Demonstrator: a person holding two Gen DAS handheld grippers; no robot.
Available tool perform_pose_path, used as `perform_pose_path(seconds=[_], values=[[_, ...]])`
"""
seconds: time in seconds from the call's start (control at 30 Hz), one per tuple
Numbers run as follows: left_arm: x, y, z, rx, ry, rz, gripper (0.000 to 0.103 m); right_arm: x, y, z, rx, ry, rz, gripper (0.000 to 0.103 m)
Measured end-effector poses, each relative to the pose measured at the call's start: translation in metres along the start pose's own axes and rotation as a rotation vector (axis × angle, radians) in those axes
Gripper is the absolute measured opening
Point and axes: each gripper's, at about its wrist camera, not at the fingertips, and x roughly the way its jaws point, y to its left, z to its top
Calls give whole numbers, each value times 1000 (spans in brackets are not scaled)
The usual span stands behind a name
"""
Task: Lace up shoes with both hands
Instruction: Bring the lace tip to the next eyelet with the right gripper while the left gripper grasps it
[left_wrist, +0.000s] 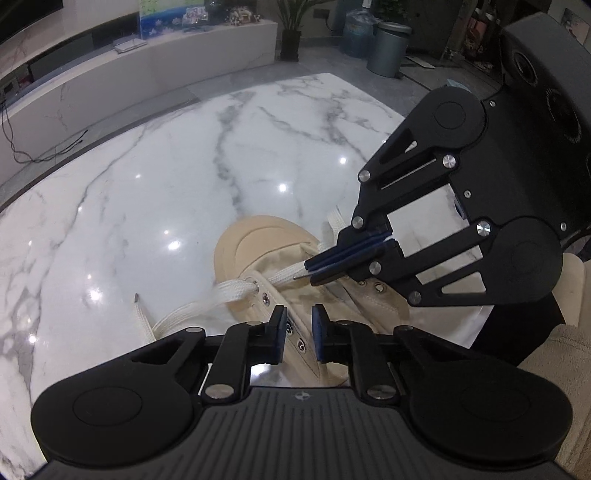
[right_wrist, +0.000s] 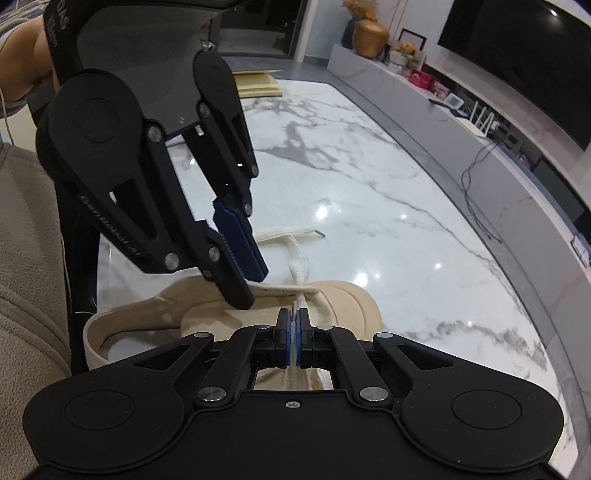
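The cream shoelace (left_wrist: 284, 275) runs between my right fingers (left_wrist: 325, 266), which pinch it near its metal tip, just above the beige canvas shoe (left_wrist: 258, 254). My left fingers (left_wrist: 299, 332) stand spread over the eyelet row, holding nothing. The shoe lies on the white marble surface (left_wrist: 147, 184).

Beige canvas shoe (left_wrist: 258, 258) on marble, partly laced; white lace (left_wrist: 236, 290) ends trailing loose.
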Motion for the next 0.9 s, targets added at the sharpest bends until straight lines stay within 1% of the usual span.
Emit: perform_pose_path(seconds=[0.17,0.3,0.53,0.9], values=[[-2,9,-5,-32,0,15,12,7,1,4,-29,2,6,1],[-5,15,-8,-55,-4,11,12,13,1,7,-52,3,11,1],[-4,16,-8,-57,-5,14,12,23,2,13,-92,6,20,1],[-5,16,-11,-59,-4,10,12,27,3,13,-94,15,35,1]])
